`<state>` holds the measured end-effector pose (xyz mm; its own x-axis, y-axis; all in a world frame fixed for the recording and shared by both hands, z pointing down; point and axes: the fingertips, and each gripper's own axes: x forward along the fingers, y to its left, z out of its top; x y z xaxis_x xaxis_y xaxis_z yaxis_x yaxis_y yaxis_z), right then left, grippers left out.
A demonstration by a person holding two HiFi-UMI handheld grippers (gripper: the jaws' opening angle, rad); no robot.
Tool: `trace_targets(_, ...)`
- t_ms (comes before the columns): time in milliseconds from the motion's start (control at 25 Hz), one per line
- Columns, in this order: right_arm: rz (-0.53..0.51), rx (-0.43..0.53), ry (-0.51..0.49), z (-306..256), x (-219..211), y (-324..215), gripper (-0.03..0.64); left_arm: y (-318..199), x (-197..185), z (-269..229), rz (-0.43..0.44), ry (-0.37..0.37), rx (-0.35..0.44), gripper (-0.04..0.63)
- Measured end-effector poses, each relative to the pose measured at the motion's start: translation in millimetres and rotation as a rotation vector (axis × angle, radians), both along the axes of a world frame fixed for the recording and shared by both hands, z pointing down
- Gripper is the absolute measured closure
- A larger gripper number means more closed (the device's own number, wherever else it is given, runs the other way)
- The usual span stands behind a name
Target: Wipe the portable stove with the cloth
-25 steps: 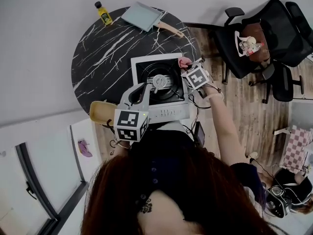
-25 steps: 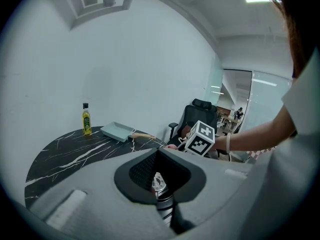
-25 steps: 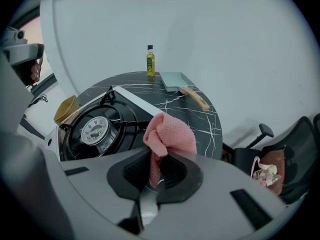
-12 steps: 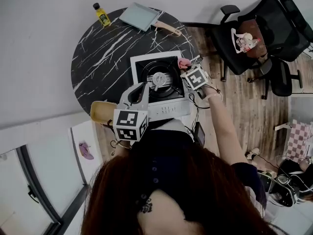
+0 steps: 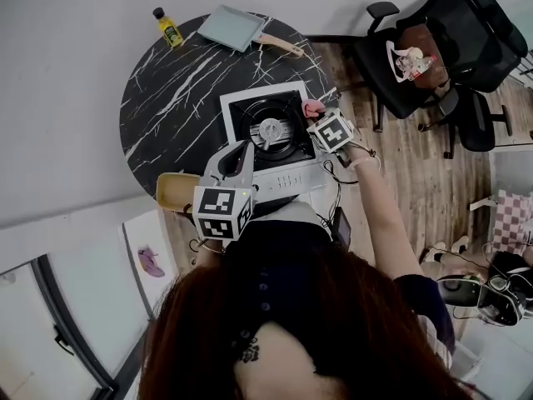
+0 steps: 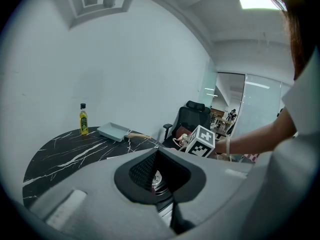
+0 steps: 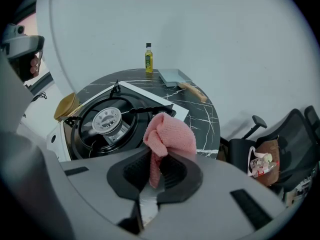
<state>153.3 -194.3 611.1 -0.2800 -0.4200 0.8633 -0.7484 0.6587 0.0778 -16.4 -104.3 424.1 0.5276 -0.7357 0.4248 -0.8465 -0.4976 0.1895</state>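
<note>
The portable stove [image 5: 237, 105], white with a black top and a round burner [image 5: 269, 129], stands on the near side of the round table. My right gripper [image 5: 317, 112] is at the stove's right back edge, shut on a bunched pink cloth [image 5: 313, 107]. In the right gripper view the cloth [image 7: 167, 136] sticks up from the closed jaws of the right gripper [image 7: 157, 166], beside the burner [image 7: 106, 120]. My left gripper [image 5: 243, 153] hovers over the stove's near left corner, jaws together with nothing held. In the left gripper view the left gripper [image 6: 159, 176] points toward the burner.
The black marble table [image 5: 166, 98] carries a yellow oil bottle [image 5: 167, 27] and a teal square pan [image 5: 236, 28] with a wooden handle at its far edge. A tan bowl [image 5: 175, 192] sits at the near left edge. Black office chairs [image 5: 433, 48] stand to the right.
Both grippers keep about the same places by the stove, with the cloth still clamped. The whole scene has slid slightly up and left in the head view.
</note>
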Motion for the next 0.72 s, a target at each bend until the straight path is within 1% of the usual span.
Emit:
trace_targets(160, -0.001, -0.013, 0.011, 2, 2, 9, 0.583, 3, -2, 0, 0.013, 0.003, 0.005, 0.583)
trace_targets(360, 0.034, -0.021, 0.019, 8, 5, 19, 0.583, 10, -4, 3, 0.032, 0.007, 0.014, 0.583)
trace_targets(520, 0.013, -0.007, 0.008, 6, 2, 22, 0.583, 10, -3, 2, 0.044, 0.014, 0.019, 0.583)
trace_targets(720, 0.020, -0.007, 0.024, 5, 5, 30, 0.583, 13, -2, -1, 0.060, 0.021, 0.025, 0.583)
